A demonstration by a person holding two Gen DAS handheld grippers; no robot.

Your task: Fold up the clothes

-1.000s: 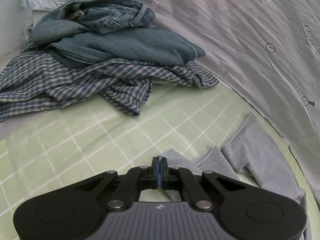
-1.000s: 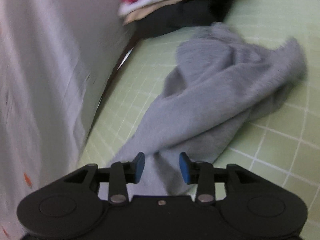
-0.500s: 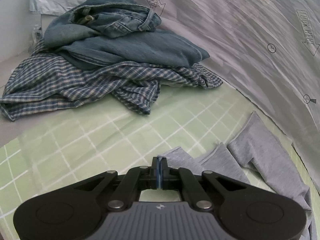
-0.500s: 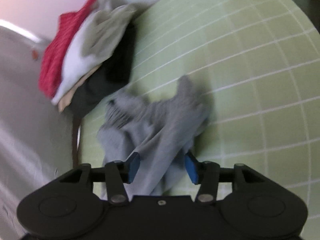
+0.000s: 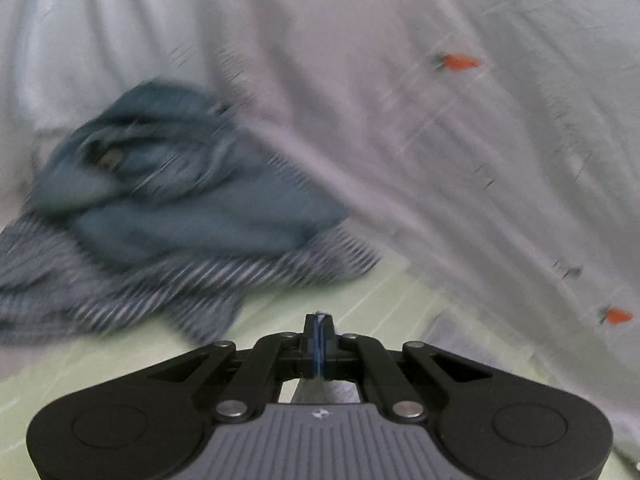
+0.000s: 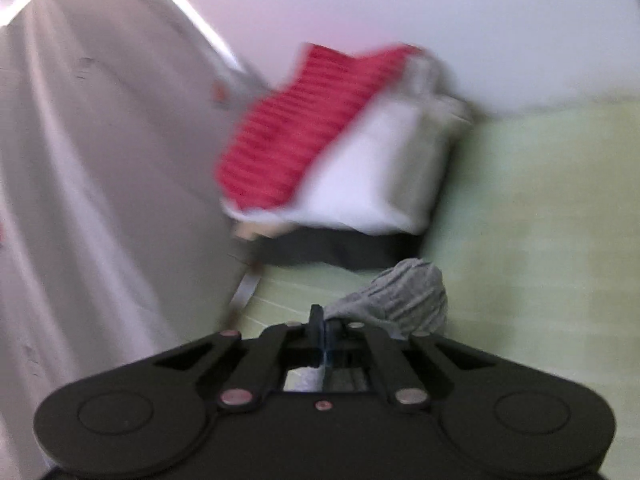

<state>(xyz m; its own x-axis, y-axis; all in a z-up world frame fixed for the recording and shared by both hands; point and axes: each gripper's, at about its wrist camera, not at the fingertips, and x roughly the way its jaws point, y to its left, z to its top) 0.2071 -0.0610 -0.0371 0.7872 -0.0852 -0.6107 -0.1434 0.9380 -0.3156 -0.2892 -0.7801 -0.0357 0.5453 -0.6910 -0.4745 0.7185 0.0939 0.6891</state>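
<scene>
Grey garment [image 6: 404,300] is pinched in both the left and the just-closed right jaws.

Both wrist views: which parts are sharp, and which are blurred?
Left wrist view: the left gripper is sharp; the denim pile and carrot-print sheet are streaked by motion. Right wrist view: the right gripper is sharp; the folded stack is smeared.

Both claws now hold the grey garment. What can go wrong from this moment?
1. The right claw pinches only a bunched edge of the grey garment, so the cloth may slip out, or it may fold unevenly.
2. The stack of folded clothes lies close behind it; a swinging garment might knock it.
3. The left claw shows only a thin strip of fabric between its pads, a weak hold.
</scene>
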